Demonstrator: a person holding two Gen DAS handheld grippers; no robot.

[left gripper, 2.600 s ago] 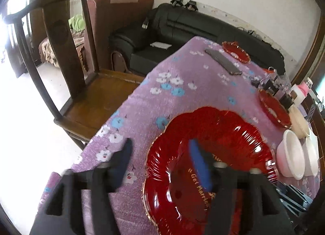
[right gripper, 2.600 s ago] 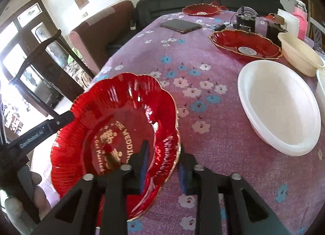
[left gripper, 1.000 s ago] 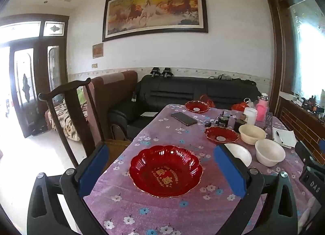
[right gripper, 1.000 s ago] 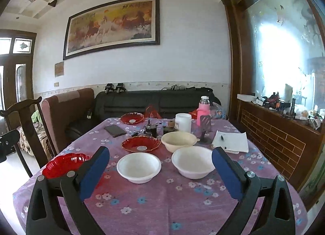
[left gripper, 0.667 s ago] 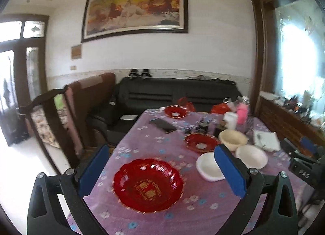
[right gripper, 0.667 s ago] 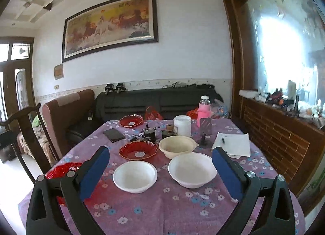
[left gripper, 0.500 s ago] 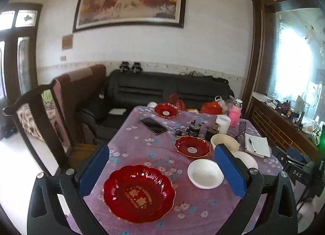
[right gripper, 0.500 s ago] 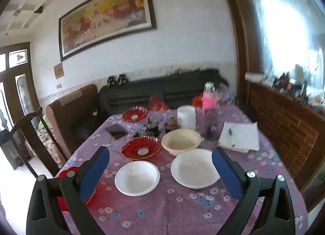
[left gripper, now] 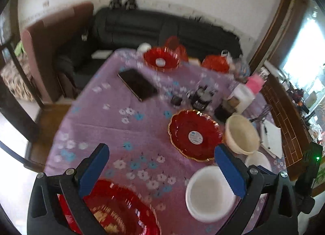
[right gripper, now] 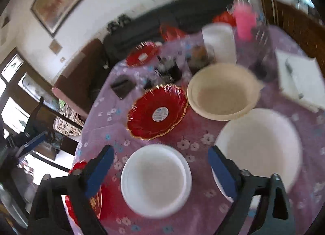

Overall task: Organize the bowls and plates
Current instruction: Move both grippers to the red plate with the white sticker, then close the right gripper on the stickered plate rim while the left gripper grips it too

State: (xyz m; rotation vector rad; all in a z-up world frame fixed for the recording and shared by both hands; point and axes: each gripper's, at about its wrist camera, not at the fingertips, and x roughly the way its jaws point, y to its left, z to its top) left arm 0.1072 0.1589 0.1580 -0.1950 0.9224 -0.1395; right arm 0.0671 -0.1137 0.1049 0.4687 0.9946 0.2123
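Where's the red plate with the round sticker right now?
Mid-table in both wrist views: the red plate with the sticker lies just left of the cream bowl and beyond the small white bowl, with the phone farther back left.

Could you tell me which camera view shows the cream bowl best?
The right wrist view: the cream bowl shows whole, rim and inside. In the left wrist view it sits small at the right, blurred, its near edge behind a blue finger pad.

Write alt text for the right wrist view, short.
Right claw, closing with nothing gripped, hangs above a small white bowl on a purple floral tablecloth. Beyond sit a red plate, a cream bowl and a larger white bowl; the frame is motion-blurred.
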